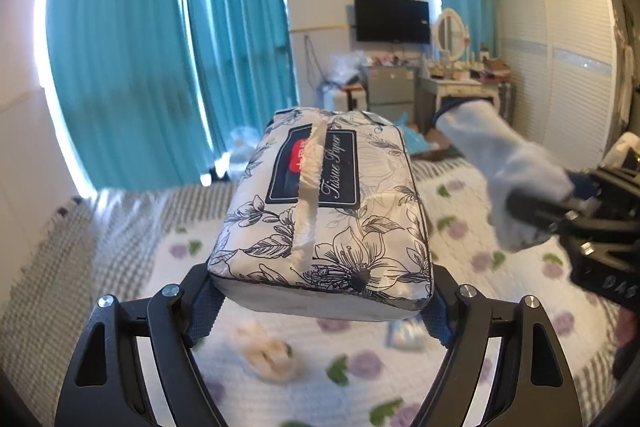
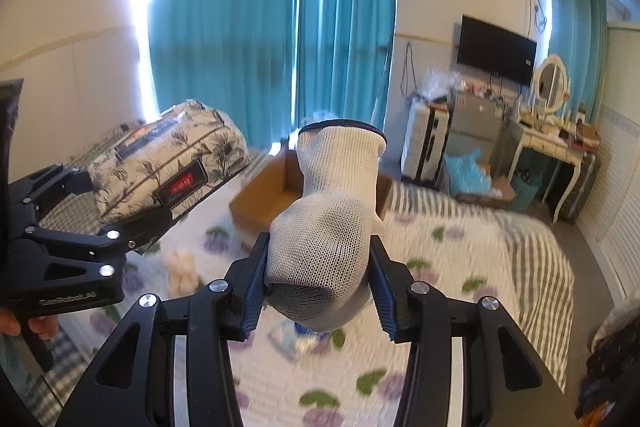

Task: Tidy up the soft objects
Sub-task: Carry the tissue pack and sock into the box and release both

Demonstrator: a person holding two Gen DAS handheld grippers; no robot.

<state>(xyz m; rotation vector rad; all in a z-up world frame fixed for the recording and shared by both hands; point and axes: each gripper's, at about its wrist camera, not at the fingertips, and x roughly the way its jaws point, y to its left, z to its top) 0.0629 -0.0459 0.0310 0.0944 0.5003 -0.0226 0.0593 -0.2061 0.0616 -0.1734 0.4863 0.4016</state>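
Left claw (image 1: 320,291): clenched on the near end of a tissue pack (image 1: 324,203), which is held lifted above the bed (image 1: 132,239); the blue pads are pressed against both short sides.
Right claw (image 2: 318,287): clenched on a white knitted glove (image 2: 328,227), gripped at its lower part with the dark-rimmed cuff pointing away; it is also carried in the air, clear of the bed.
Relation of the two: the tissue pack is seen to the left of the glove in the right wrist view, and the two loads are near each other but apart.
Box: an open cardboard box (image 2: 264,203) is seen on the bed beyond the glove; it is judged to be the likely place for the soft things, though its inside is hidden.
Still on the bed: a small cream-coloured soft thing (image 1: 266,353) and a pale blue packet (image 1: 406,335) are left lying on the flowered cover below the claws; both are blurred.
Done so far: two items have been picked up, and neither has been put down in any container yet.
Left to do: both held items are judged to need placing, then the remaining pieces on the bed are to be collected; the task is taken to be at an early-to-middle stage.
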